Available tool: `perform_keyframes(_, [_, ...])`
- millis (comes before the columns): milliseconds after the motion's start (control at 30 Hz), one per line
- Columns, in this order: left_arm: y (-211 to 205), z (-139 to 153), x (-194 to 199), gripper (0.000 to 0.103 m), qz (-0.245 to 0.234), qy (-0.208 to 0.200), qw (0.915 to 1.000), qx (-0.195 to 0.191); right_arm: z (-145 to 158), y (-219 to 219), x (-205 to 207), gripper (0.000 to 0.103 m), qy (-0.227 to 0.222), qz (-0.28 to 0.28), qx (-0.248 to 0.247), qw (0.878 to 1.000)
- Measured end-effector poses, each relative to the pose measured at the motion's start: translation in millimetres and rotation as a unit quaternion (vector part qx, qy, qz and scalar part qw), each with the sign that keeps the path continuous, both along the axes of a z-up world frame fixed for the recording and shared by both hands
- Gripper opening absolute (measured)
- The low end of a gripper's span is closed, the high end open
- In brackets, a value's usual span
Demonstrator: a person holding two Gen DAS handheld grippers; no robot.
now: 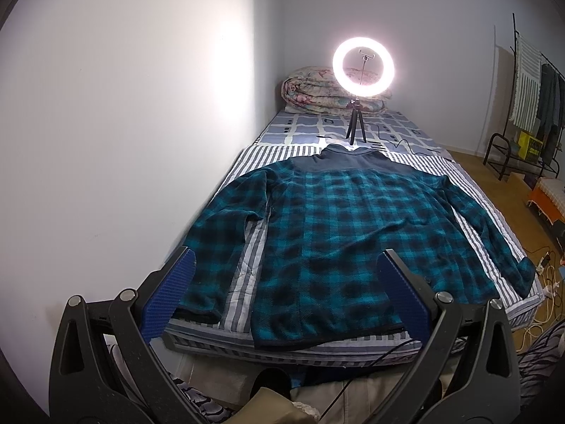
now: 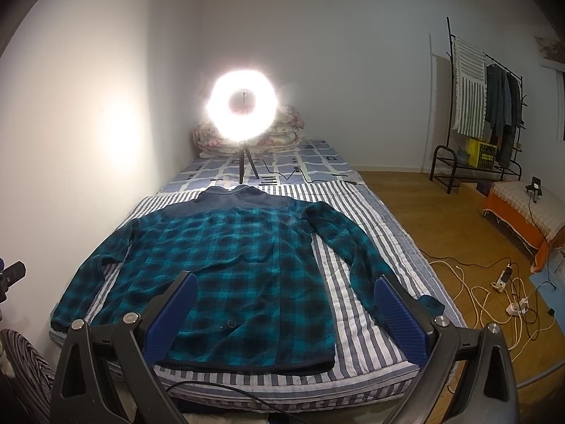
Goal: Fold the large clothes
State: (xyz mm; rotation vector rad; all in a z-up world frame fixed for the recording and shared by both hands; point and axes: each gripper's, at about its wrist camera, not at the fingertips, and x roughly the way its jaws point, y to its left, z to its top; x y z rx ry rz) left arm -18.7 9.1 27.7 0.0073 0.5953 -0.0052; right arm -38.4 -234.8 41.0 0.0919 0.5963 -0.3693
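A teal and black plaid fleece jacket point(image 1: 346, 233) with a dark navy yoke and collar lies flat on the striped bed point(image 1: 247, 162), back up, both sleeves spread down its sides. It also shows in the right wrist view point(image 2: 240, 265). My left gripper point(image 1: 286, 265) is open and empty, held above the foot of the bed near the jacket's hem. My right gripper point(image 2: 282, 286) is open and empty, above the hem on the right half. Neither touches the jacket.
A lit ring light on a small tripod point(image 1: 363, 70) stands behind the collar, with its cable on the bed. A folded quilt point(image 1: 317, 92) lies at the head. A wall runs along the left. To the right: wood floor, cables and power strips point(image 2: 501, 282), clothes rack point(image 2: 483, 113), orange-covered bench point(image 2: 526, 212).
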Motion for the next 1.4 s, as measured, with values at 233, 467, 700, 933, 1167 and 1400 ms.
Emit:
perform_keyframes(233, [1, -2, 1, 0.103, 0.002, 0.001, 1.0, 0.001, -1, 3, 3, 0.101, 0.001, 0.005, -0.002, 1.0])
perform_keyframes(467, [8, -13, 6, 0.103, 0.008, 0.004, 1.0, -0.001, -1, 7, 10, 0.099, -0.001, 0.012, 0.001, 1.0])
perform_keyframes(700, [11, -20, 8, 0.103, 0.008, 0.003, 0.9999, -0.008, 5, 16, 25, 0.099, -0.012, 0.041, 0.002, 0.999])
perform_keyframes(933, [20, -25, -1, 0.103, 0.003, -0.003, 1.0, -0.008, 21, 37, 74, 0.099, -0.015, 0.134, 0.042, 0.99])
perform_keyframes(1167, [52, -33, -23, 0.087, 0.021, -0.013, 0.9997, -0.01, 20, 91, 143, 0.092, 0.007, 0.273, 0.086, 0.958])
perform_keyframes(1400, [94, -42, -53, 0.055, 0.065, 0.001, 0.9963, -0.056, -13, 169, 219, 0.068, 0.076, 0.381, 0.147, 0.91])
